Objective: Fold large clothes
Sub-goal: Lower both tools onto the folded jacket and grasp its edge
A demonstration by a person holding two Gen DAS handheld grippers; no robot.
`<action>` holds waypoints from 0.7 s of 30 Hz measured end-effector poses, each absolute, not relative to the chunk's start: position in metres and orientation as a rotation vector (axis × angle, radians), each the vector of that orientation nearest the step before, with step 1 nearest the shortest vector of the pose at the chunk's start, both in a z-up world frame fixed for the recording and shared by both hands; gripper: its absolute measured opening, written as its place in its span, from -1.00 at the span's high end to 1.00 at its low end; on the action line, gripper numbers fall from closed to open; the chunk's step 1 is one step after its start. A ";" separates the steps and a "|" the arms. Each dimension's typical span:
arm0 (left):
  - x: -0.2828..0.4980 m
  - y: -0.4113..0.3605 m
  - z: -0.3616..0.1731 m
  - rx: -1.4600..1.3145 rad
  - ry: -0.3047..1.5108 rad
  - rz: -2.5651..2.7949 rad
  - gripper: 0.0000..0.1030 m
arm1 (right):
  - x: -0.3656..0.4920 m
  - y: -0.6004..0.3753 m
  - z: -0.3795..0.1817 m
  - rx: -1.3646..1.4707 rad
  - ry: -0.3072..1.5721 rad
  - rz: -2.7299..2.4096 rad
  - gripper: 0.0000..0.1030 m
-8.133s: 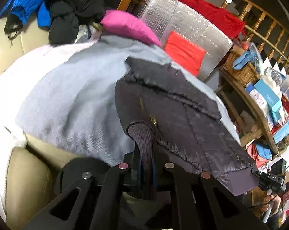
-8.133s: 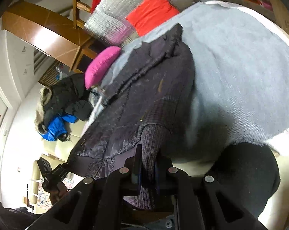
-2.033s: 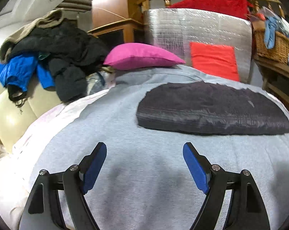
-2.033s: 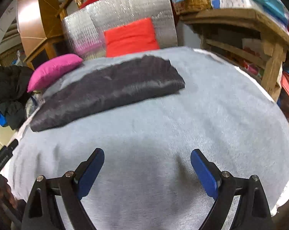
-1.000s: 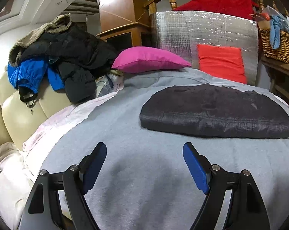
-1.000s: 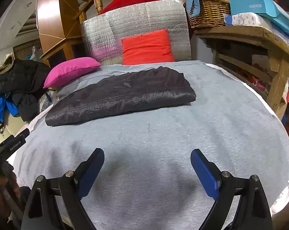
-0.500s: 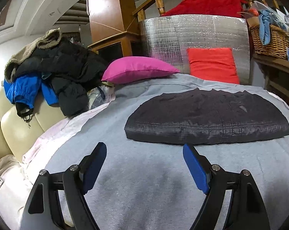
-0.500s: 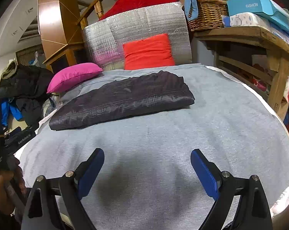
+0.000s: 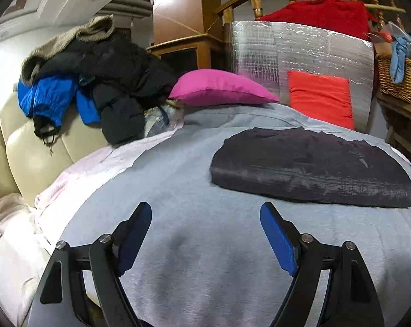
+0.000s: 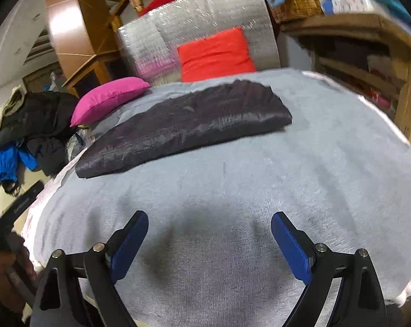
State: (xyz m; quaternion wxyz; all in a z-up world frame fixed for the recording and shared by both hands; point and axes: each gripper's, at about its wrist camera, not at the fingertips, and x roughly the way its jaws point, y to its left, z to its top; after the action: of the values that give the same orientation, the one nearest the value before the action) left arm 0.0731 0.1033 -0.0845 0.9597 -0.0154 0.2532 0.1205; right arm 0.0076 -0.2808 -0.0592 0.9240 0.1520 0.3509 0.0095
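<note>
A dark purple quilted jacket (image 9: 308,167) lies folded into a flat oblong on the grey sheet (image 9: 205,259), and it shows too in the right wrist view as the jacket (image 10: 189,125). My left gripper (image 9: 206,212) hangs open over bare sheet, short of the jacket's near edge and to its left. My right gripper (image 10: 209,219) is open as well, over the grey sheet (image 10: 232,218), with the jacket well beyond its blue pads. Nothing sits between either pair of fingers.
A heap of black, blue and tan coats (image 9: 91,76) lies on the cream sofa back (image 9: 31,147) at left. A pink pillow (image 9: 221,87), a red cushion (image 9: 321,100) and a silver foil panel (image 9: 300,49) stand behind. Wooden shelf (image 10: 363,43) and wicker basket (image 9: 398,81) at right.
The left wrist view swung left, so the folded jacket sits further right than half a second ago. The right wrist view tilted and blurred slightly. Both grippers stayed open; the jacket stayed put.
</note>
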 end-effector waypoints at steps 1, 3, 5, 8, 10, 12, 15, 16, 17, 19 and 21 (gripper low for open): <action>0.074 0.108 -0.087 -0.037 0.515 0.250 -0.60 | 0.012 -0.284 -0.061 0.343 0.731 0.018 -0.81; 0.077 0.117 -0.091 -0.057 0.530 0.249 -0.60 | 0.020 -0.288 -0.062 0.384 0.747 0.016 -0.81; 0.084 0.124 -0.096 -0.082 0.551 0.240 -0.60 | 0.029 -0.288 -0.061 0.393 0.758 0.013 -0.81; 0.097 0.127 -0.095 -0.099 0.563 0.210 -0.60 | 0.045 -0.282 -0.054 0.358 0.766 0.019 -0.81; 0.110 0.122 -0.090 -0.099 0.566 0.189 -0.60 | 0.064 -0.273 -0.044 0.315 0.757 0.034 -0.81; 0.131 0.109 -0.078 -0.083 0.553 0.140 -0.60 | 0.085 -0.261 -0.031 0.246 0.743 0.055 -0.81; 0.169 0.079 -0.062 -0.042 0.540 0.068 -0.64 | 0.127 -0.240 -0.015 0.109 0.721 0.072 -0.81; 0.186 0.065 -0.057 -0.019 0.532 0.040 -0.65 | 0.148 -0.233 -0.014 0.056 0.726 0.064 -0.81; 0.198 0.055 -0.056 -0.003 0.529 0.035 -0.65 | 0.158 -0.230 -0.014 0.034 0.727 0.059 -0.81; 0.226 0.034 -0.057 0.022 0.545 0.014 -0.65 | 0.191 -0.222 -0.017 -0.027 0.736 0.038 -0.81; 0.244 0.021 -0.063 0.049 0.559 0.016 -0.65 | 0.212 -0.217 -0.021 -0.072 0.735 0.028 -0.81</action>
State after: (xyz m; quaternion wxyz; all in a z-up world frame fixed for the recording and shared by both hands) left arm 0.2443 0.0213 -0.0631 0.9608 0.0241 0.2759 0.0077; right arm 0.2116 -0.2168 -0.0206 0.9326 -0.0352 0.3591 0.0135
